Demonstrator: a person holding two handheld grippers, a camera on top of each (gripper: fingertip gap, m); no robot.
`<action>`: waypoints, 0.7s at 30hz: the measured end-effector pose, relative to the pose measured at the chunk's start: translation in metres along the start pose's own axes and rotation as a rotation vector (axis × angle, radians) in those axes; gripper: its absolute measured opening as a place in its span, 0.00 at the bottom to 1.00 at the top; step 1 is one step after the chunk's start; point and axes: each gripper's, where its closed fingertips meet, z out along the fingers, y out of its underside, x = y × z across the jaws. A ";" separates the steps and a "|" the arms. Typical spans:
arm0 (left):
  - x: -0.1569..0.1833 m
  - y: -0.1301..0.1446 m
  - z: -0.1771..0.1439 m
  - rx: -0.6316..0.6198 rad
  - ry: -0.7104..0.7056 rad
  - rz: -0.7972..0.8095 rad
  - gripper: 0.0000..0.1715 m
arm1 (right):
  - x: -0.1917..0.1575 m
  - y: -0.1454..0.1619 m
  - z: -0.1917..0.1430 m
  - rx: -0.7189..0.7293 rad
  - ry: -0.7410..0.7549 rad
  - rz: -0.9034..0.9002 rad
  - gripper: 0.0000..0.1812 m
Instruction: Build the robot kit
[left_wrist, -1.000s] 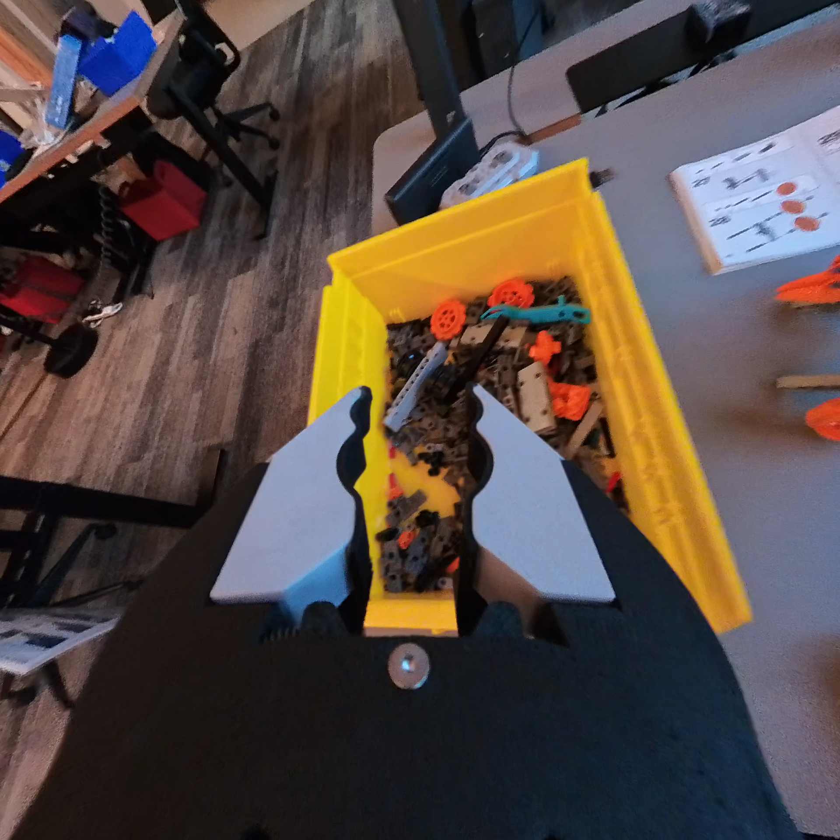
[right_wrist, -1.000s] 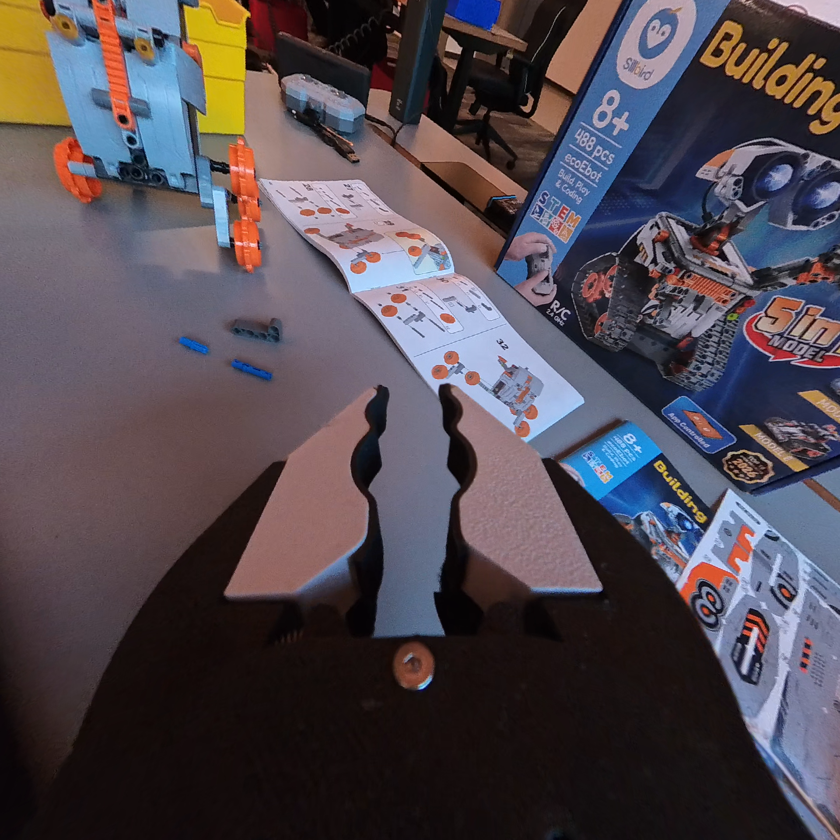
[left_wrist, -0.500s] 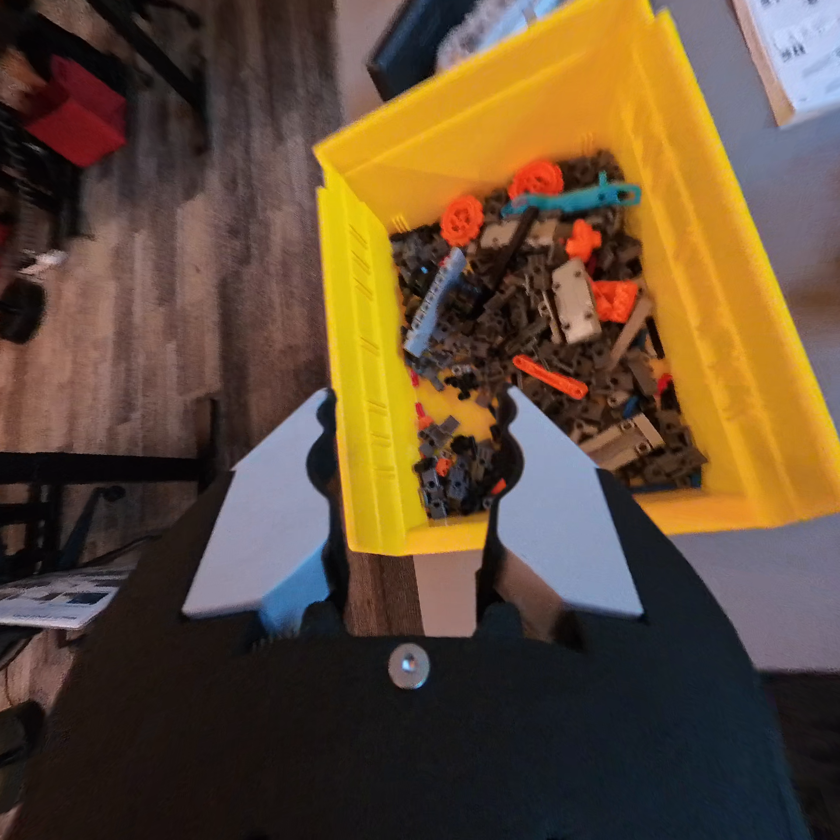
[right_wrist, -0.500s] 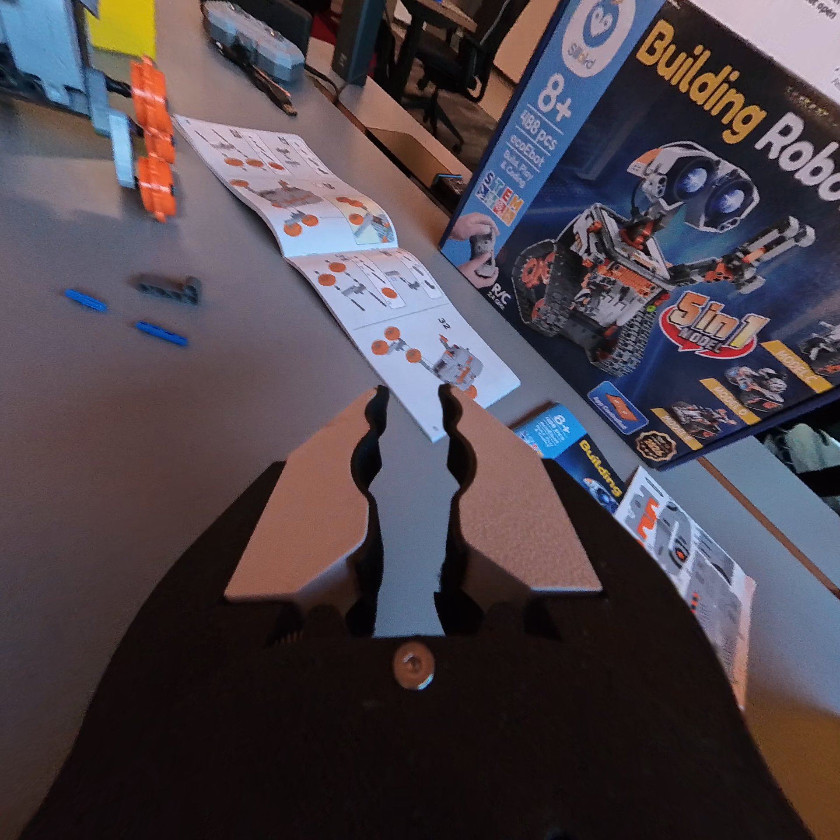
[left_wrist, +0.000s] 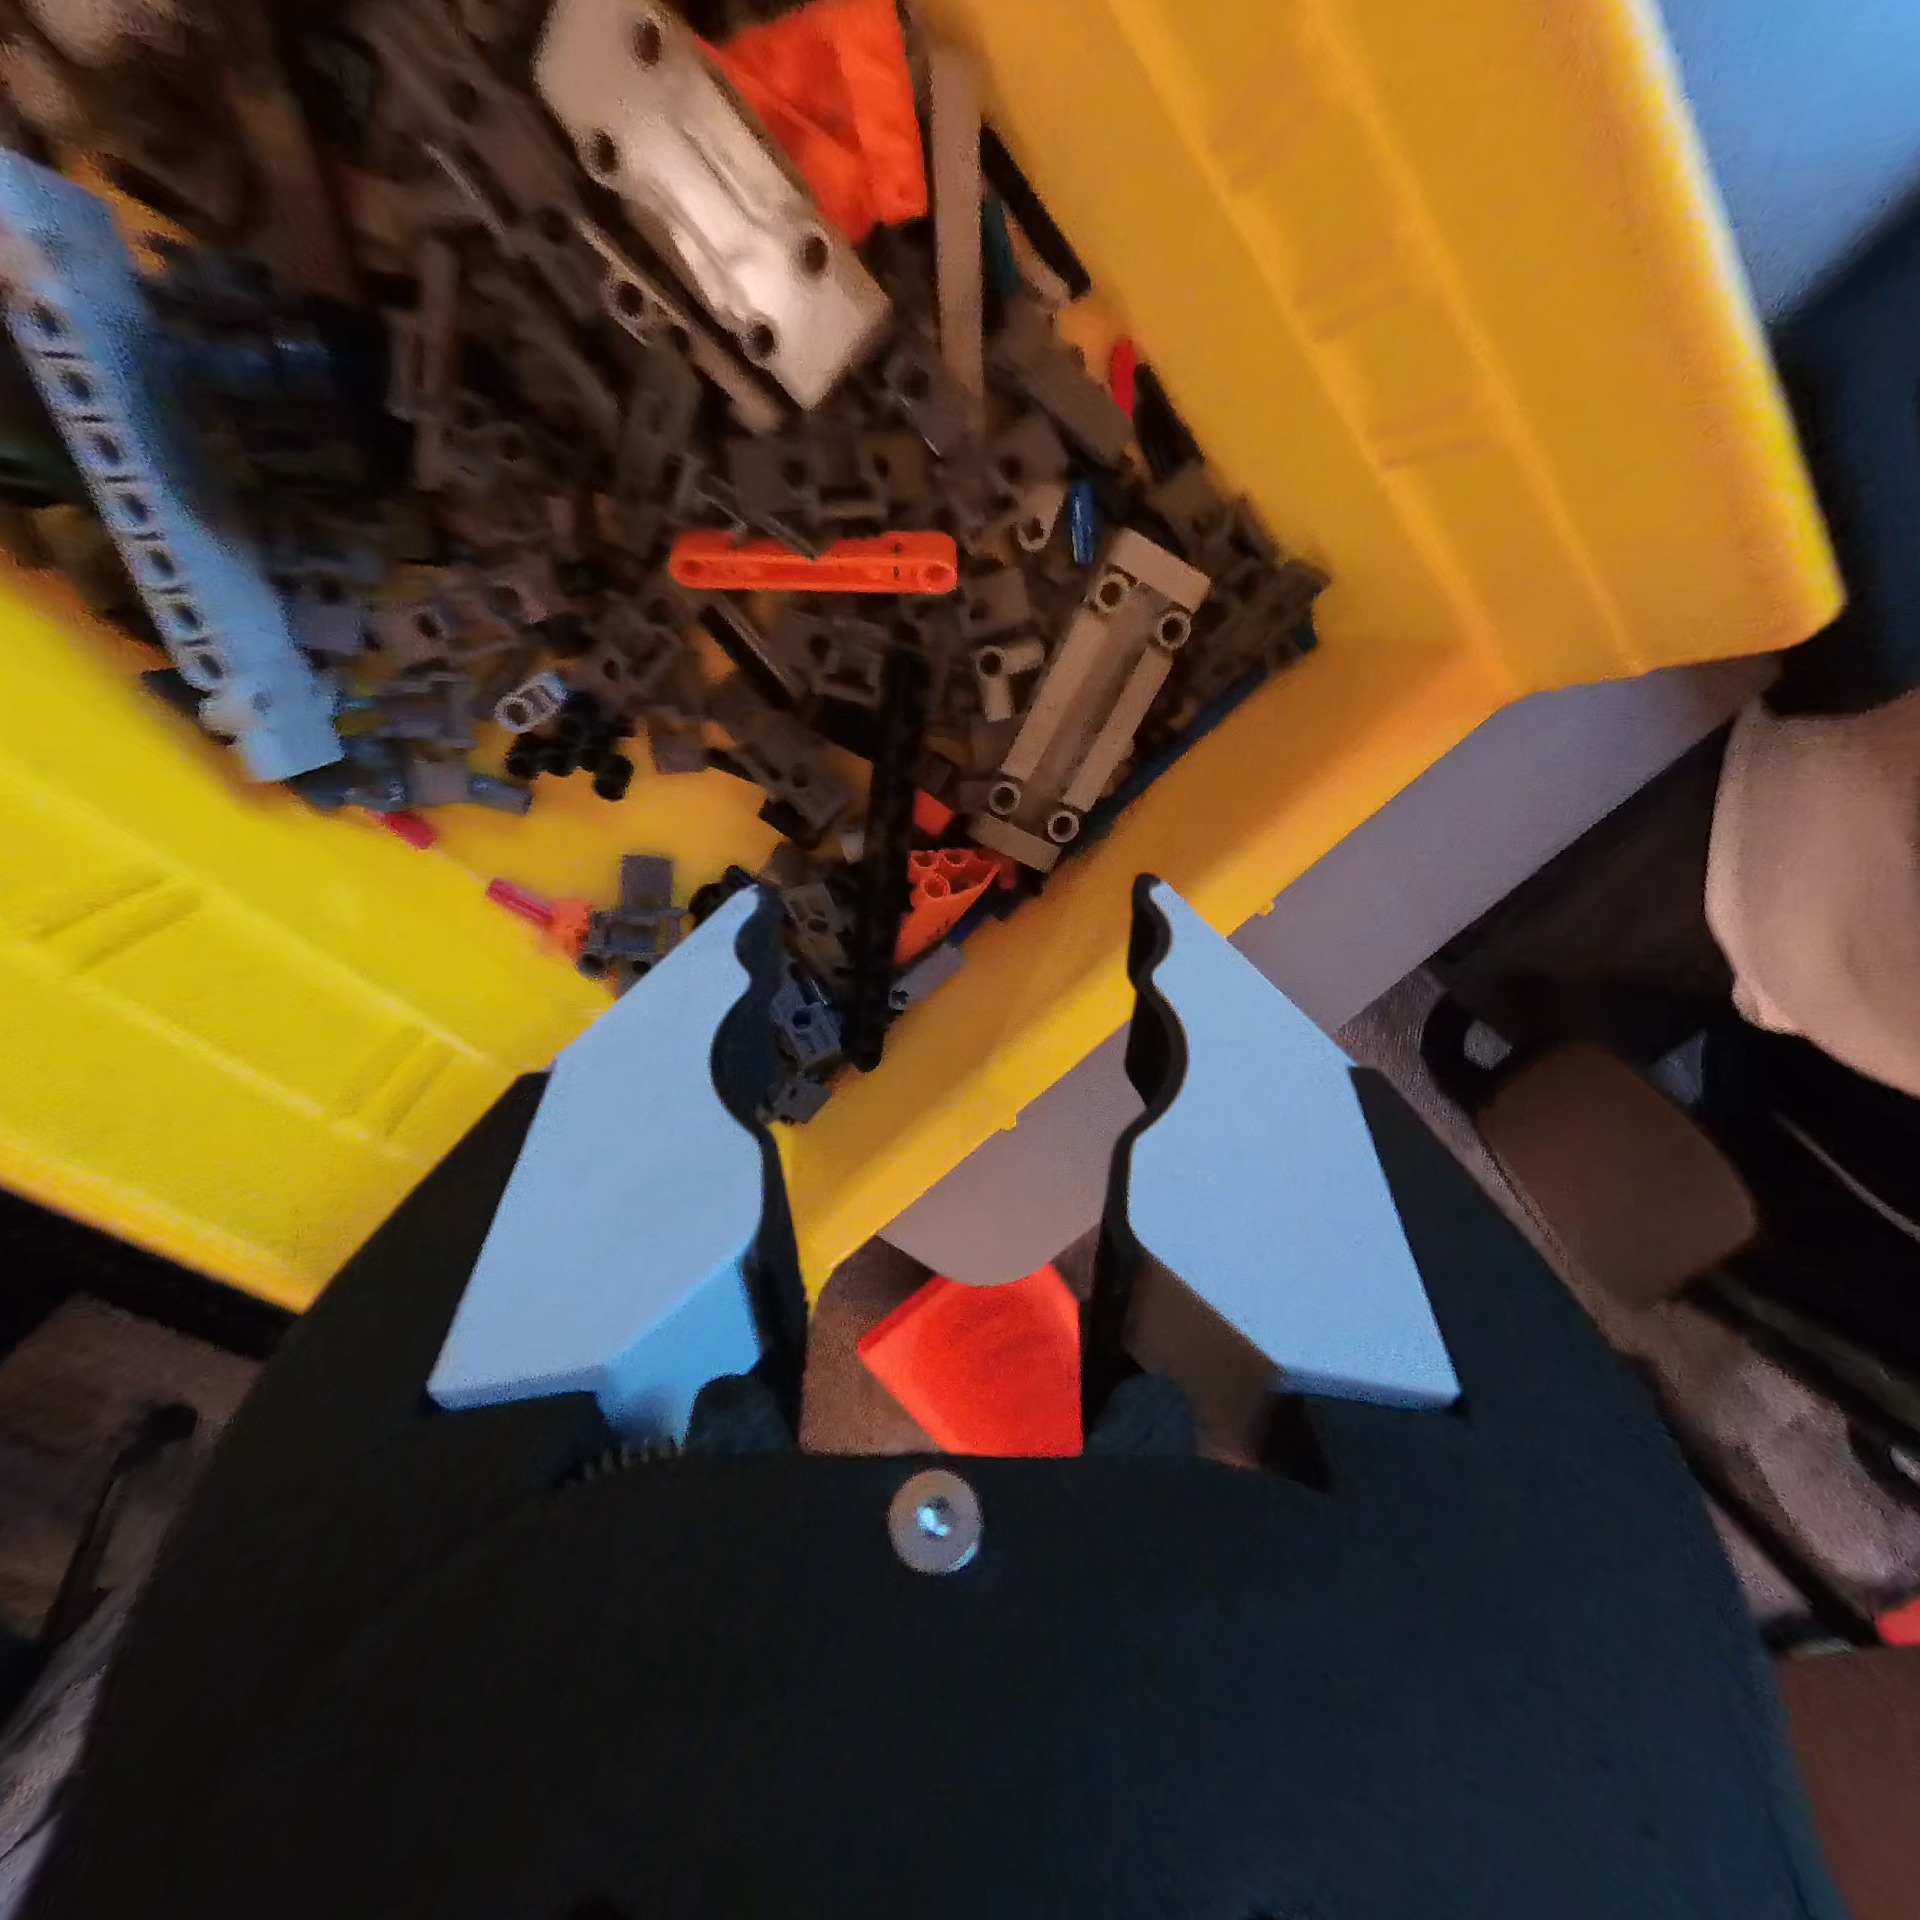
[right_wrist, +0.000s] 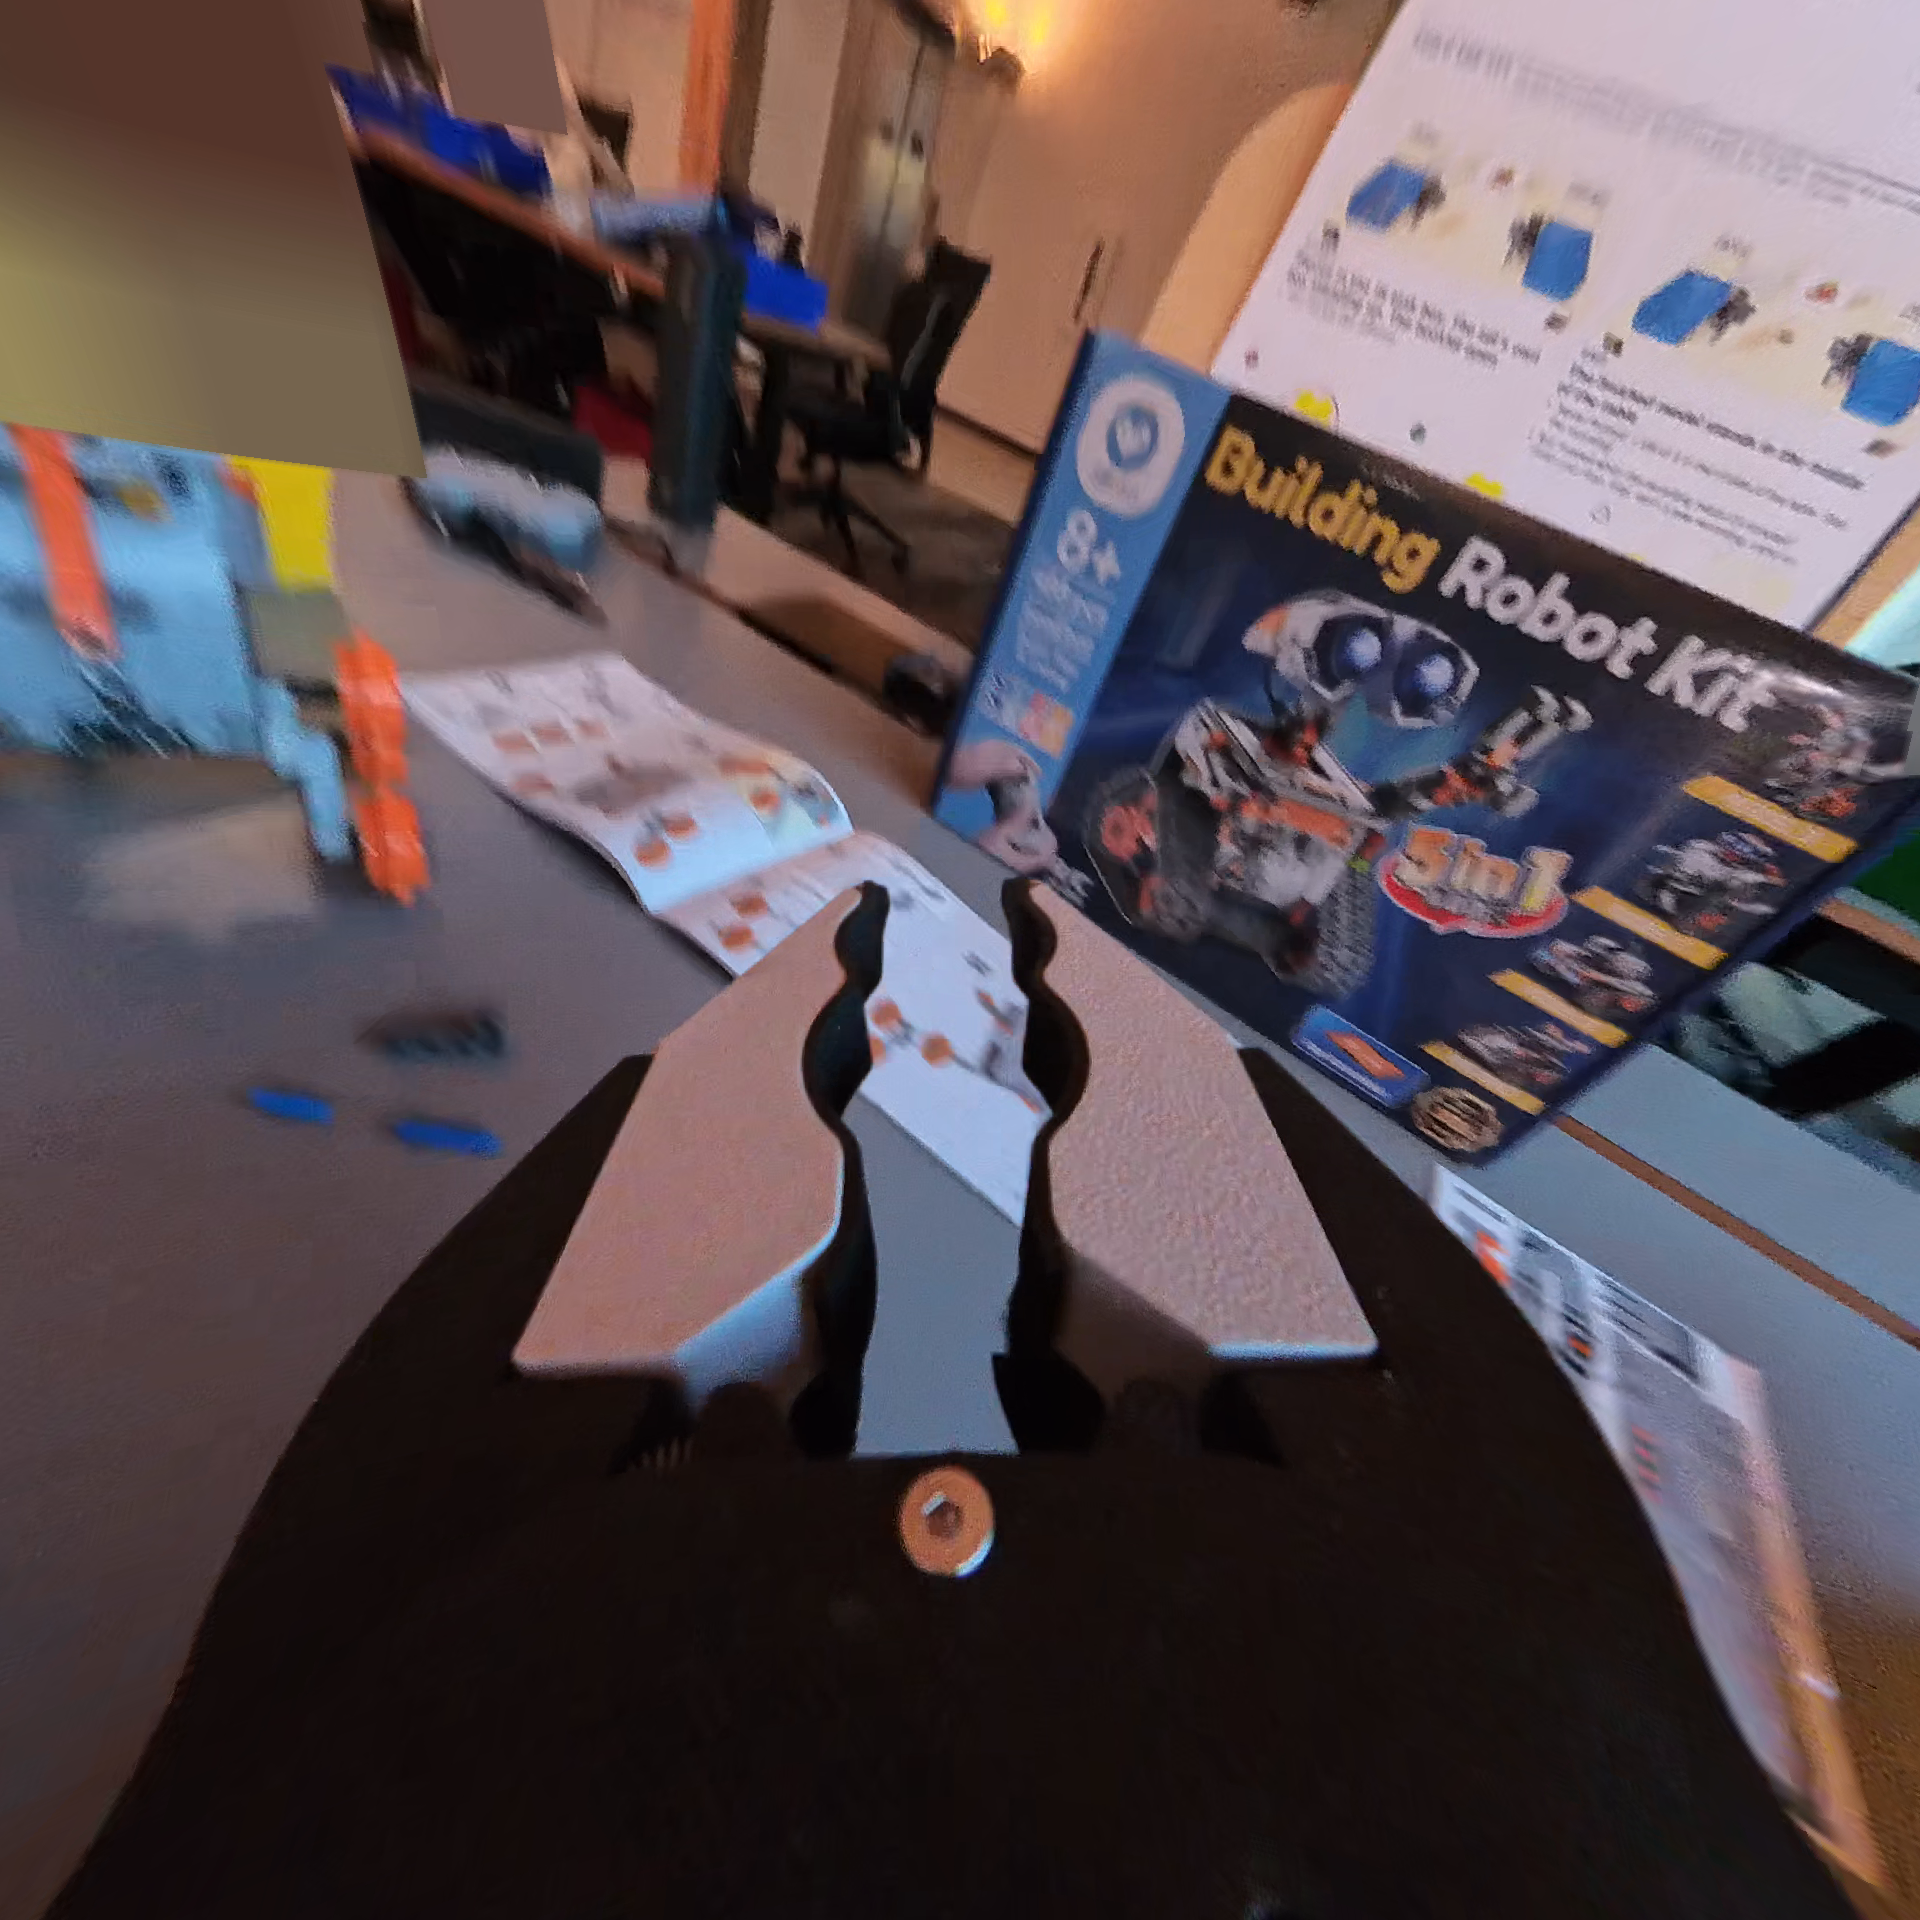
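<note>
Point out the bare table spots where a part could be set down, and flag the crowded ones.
Bare grey table lies left of the right gripper, in front of the two blue pins. A narrow strip runs between the open booklet and the kit box. Crowded: the yellow bin, heaped with parts, where the left gripper hovers over its corner.
</note>
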 end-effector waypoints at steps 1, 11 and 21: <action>-0.002 0.003 0.006 -0.039 -0.011 0.030 0.39 | -0.008 -0.009 0.003 0.033 -0.019 0.033 0.13; -0.008 -0.011 0.044 -0.102 -0.103 0.229 0.46 | -0.004 0.002 0.019 -0.013 -0.002 0.092 0.13; -0.029 -0.029 0.044 -0.056 -0.035 0.181 0.16 | 0.012 0.015 0.021 -0.050 0.051 0.108 0.13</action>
